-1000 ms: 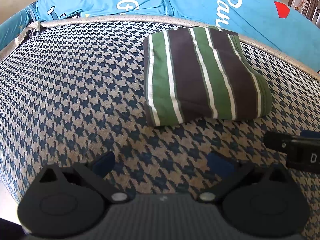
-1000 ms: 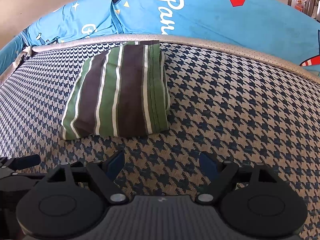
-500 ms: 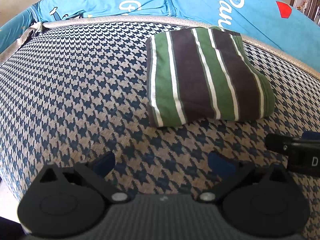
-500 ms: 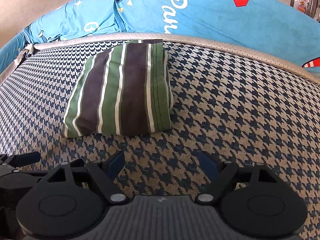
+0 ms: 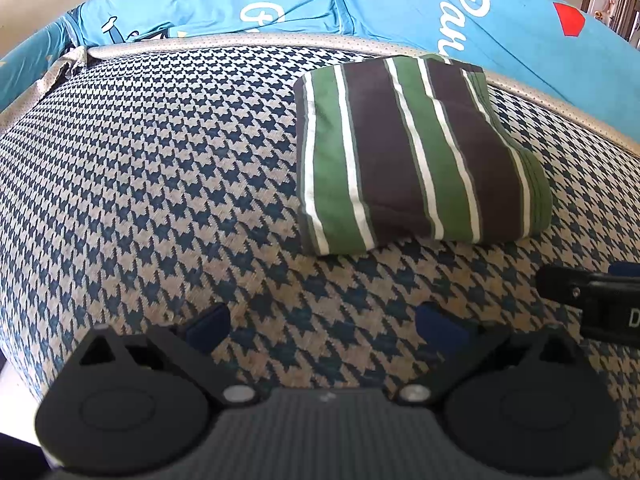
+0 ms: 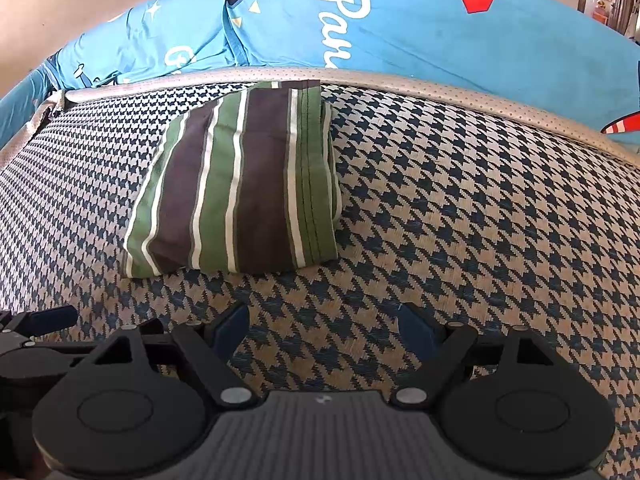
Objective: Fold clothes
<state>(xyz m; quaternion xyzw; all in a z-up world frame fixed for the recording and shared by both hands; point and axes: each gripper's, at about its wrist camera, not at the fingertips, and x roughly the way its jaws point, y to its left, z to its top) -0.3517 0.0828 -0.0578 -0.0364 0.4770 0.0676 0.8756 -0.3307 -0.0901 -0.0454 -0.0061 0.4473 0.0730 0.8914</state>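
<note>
Soft, light folded shirt (image 5: 416, 152) beyond both tongs (image 5: 324, 322) (image 6: 322, 328), spread wide, empty; best pinched along near edge.

Home, prob bedroom, houndstooth bed mat (image 5: 160, 184), blue cartoon bedsheet (image 6: 420, 28), folded striped garment (image 6: 244, 192)

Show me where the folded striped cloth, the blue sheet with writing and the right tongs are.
folded striped cloth (image 6: 240, 184), right wrist view, middle of its top.
blue sheet with writing (image 6: 420, 36), right wrist view, bare blue patch.
right tongs (image 6: 322, 332), right wrist view, midway between tips.
</note>
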